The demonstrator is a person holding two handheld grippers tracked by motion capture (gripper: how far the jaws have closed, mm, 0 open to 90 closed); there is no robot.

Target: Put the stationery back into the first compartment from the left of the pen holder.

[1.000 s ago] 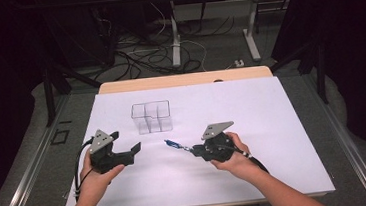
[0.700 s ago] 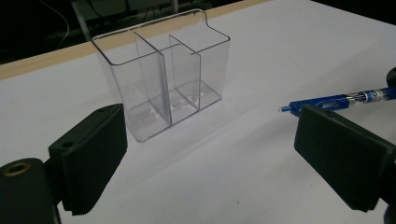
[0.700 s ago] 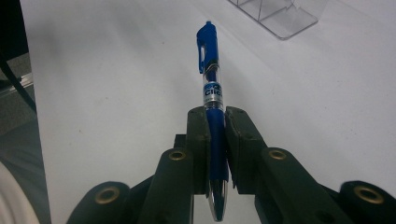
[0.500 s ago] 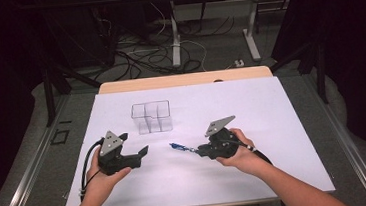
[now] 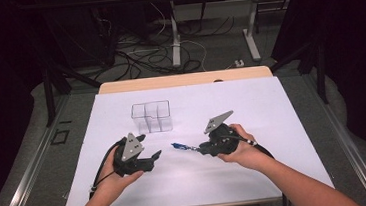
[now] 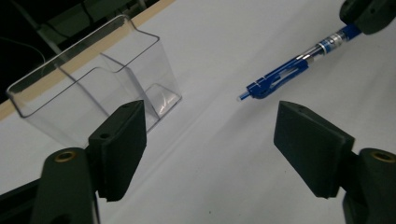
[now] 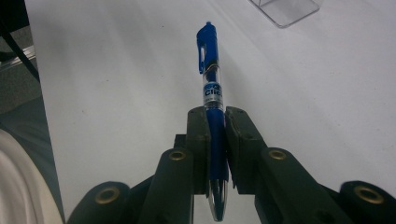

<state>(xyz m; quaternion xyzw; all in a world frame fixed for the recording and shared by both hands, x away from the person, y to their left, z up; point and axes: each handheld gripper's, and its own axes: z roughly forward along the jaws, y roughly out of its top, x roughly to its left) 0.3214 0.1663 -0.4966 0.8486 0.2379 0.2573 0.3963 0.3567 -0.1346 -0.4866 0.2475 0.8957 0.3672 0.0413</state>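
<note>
A: Quick check. What's hidden or cut off?

B: In the right gripper view the pen [image 7: 211, 88] tip end runs off the bottom edge, blurred, and the clear organizer [image 7: 286, 9] is just a corner at the top. From the high view the pen [image 5: 181, 146] is a tiny blue streak; can't read anything on it.

A: Grippers?

B: Right gripper [image 5: 201, 148]: jaws clamped tight on the pen barrel, clip end sticking out ahead, pen held just over the white table [image 5: 271, 105]. Left gripper [image 6: 210, 140]: jaws spread wide, nothing between them, touching nothing.

A: Anything one view gives that others don't?

B: Left gripper view shows the organizer [image 6: 93, 88] dividers up close, standing on the table left of the pen [image 6: 294, 63], with the right gripper's jaw tip in the top corner. The label print on the pen is visible from the right gripper view. High view gives layout: both hands near the front edge, organizer [image 5: 151, 117] farther back, between and beyond the two grippers, left gripper [image 5: 154, 158] pointing toward the pen.
</note>
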